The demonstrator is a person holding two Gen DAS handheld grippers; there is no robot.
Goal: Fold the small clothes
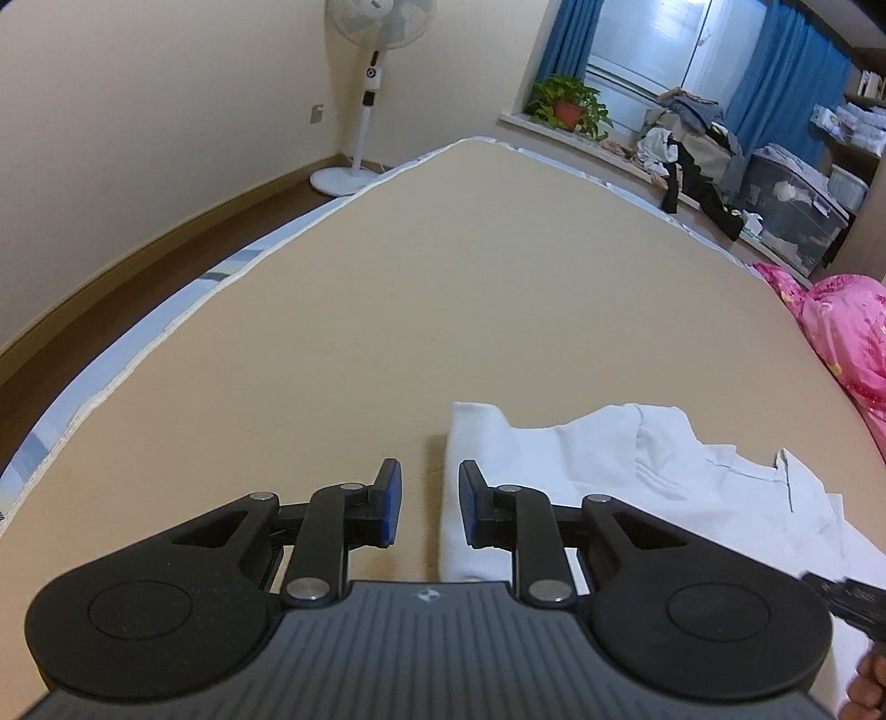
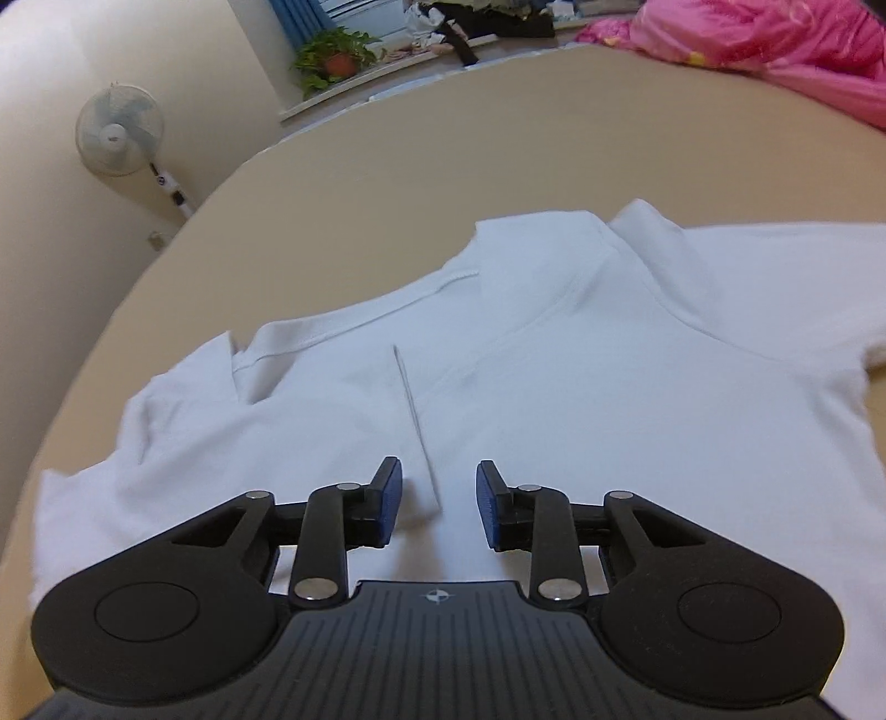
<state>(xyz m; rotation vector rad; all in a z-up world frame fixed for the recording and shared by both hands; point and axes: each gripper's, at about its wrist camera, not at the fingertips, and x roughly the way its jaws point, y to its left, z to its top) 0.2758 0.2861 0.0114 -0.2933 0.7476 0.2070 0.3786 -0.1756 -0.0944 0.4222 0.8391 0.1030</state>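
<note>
Both grippers, left gripper (image 1: pixel 429 509) and right gripper (image 2: pixel 437 501), hang with jaws slightly apart, gripping nothing, over the white shirt (image 2: pixel 554 360) spread on the bed (image 1: pixel 443 277). Only 1 flap looks turned in; most folding remains.

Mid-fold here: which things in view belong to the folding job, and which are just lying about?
Job: white shirt; bed; left tongs; right tongs.
Lying about: pink quilt; fan; potted plant; clothes pile.
</note>
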